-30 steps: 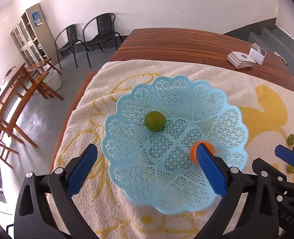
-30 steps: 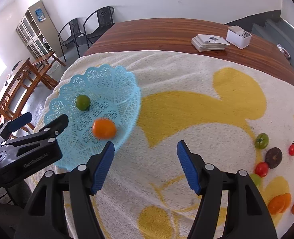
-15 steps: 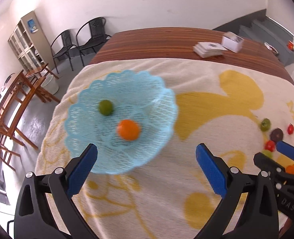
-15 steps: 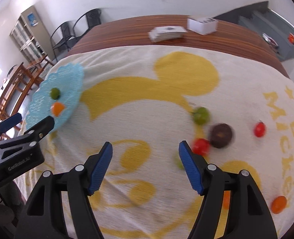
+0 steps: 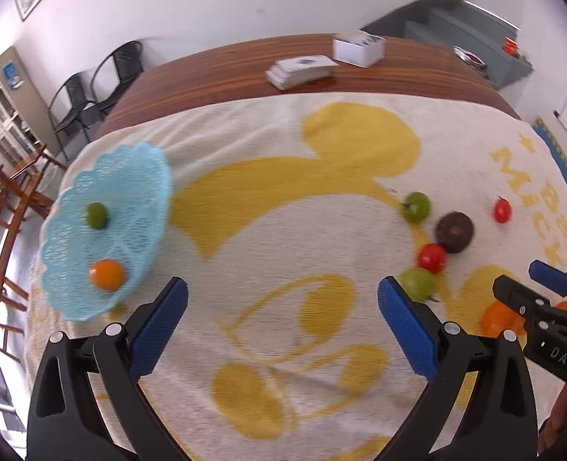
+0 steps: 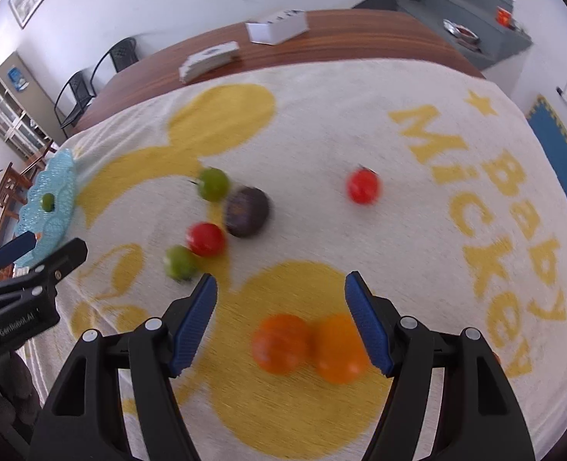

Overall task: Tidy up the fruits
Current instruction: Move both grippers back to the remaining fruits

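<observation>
- Blue padded tongs on the left point(image 5: 282, 307) stand wide apart and hold nothing, hanging over the cream and yellow towel point(image 5: 283, 230) that covers the wooden table point(image 5: 225, 73).
- The right tongs point(image 6: 281, 322) also gape wide and empty; two orange fruits point(image 6: 310, 345) lie touching each other on the towel between their tips, blurred.
- A light blue lattice basket point(image 5: 129, 176) sits on the towel at the left, holding a green fruit point(image 5: 96, 215) towards its far side and an orange fruit point(image 5: 107, 274) near its front rim, the two apart.
- Loose fruit lies in a cluster on the towel to the right: a green tomato point(image 6: 213, 184) just beside a dark purple fruit point(image 6: 246, 211), a red tomato point(image 6: 205, 239) next to that, and a second green fruit point(image 6: 179, 262) touching or nearly touching the red one.
- A lone red tomato point(image 6: 363, 186) rests well apart from the cluster, near the yellow lettering.
- On the bare wood at the far end of the table lie a stack of cards point(image 5: 302, 71) and a white box point(image 5: 358, 50), near each other.
- Black chairs point(image 5: 98, 84) stand on the floor beyond the table's left corner.
</observation>
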